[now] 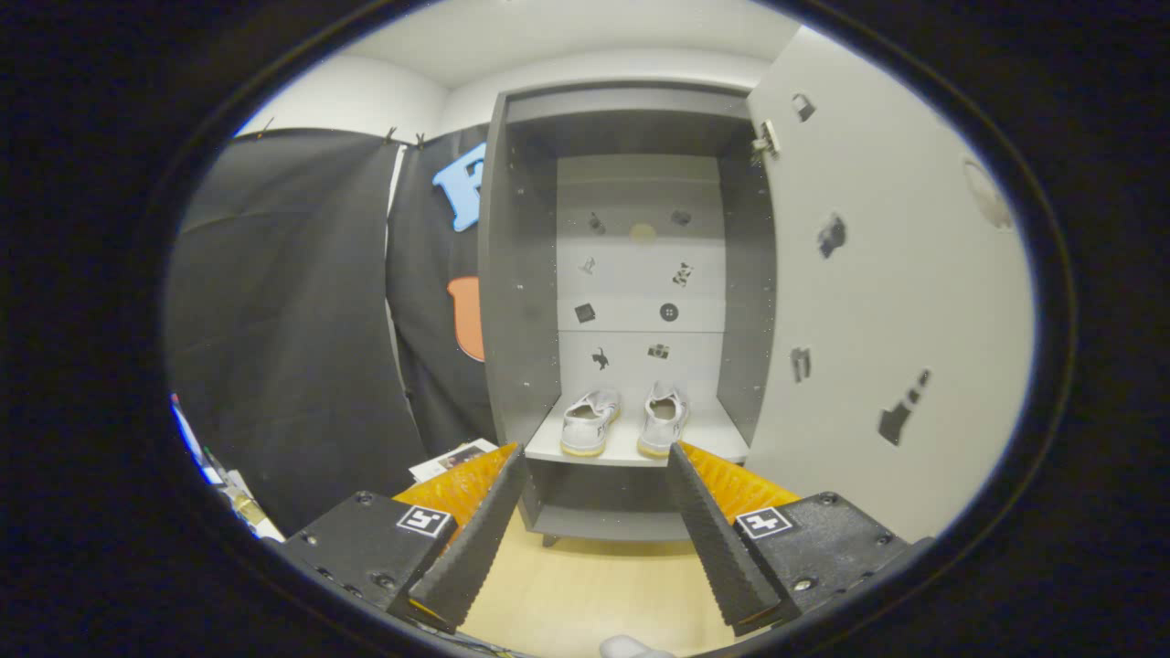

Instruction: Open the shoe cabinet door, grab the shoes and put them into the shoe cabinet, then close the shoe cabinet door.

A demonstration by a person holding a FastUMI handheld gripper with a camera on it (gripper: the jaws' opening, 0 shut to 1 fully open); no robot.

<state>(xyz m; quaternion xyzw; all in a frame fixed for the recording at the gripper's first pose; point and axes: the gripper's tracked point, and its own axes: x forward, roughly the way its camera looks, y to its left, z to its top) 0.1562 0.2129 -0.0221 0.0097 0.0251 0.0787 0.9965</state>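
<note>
The grey shoe cabinet stands ahead with its door swung wide open to the right. Two pale shoes sit side by side on its white shelf, heels toward me: the left shoe and the right shoe. My gripper is open and holds nothing. It hangs back from the cabinet, with the shelf and both shoes beyond its fingertips. Below the shelf is a lower compartment, dark and shadowed.
Small dark stickers dot the cabinet's back panel and the inside of the door. Black cloth hangs to the left of the cabinet. Papers lie on the light wooden floor by the cabinet's left foot.
</note>
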